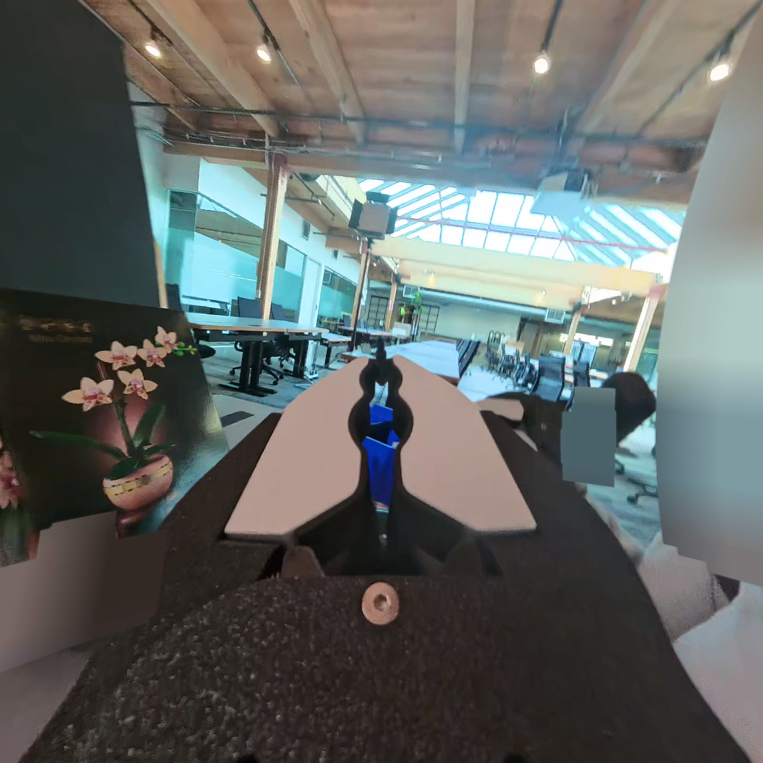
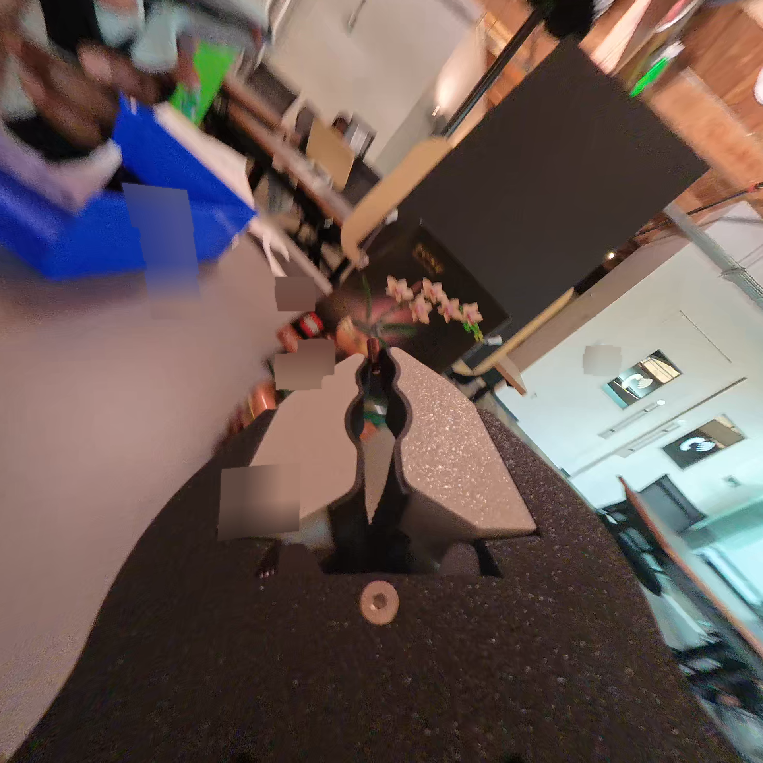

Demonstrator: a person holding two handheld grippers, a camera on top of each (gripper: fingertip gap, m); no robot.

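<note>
Writing, too blurred to read, tops the dark orchid box (image 1: pixel 103 413).

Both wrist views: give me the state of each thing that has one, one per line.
Left gripper: shut, tips nearly touching, blue thing behind the gap.
Right gripper: shut, nothing clearly held.
Orchid box: upright, closed, apart from both grippers.
Blue box: tilted, blurred, a hand on it.
Ceiling lights: on.

Left claw (image 1: pixel 380 369) pinches a small dark piece (image 1: pixel 380 355); right claw (image 2: pixel 376 365) pinches a small brown piece (image 2: pixel 373 350).
</note>
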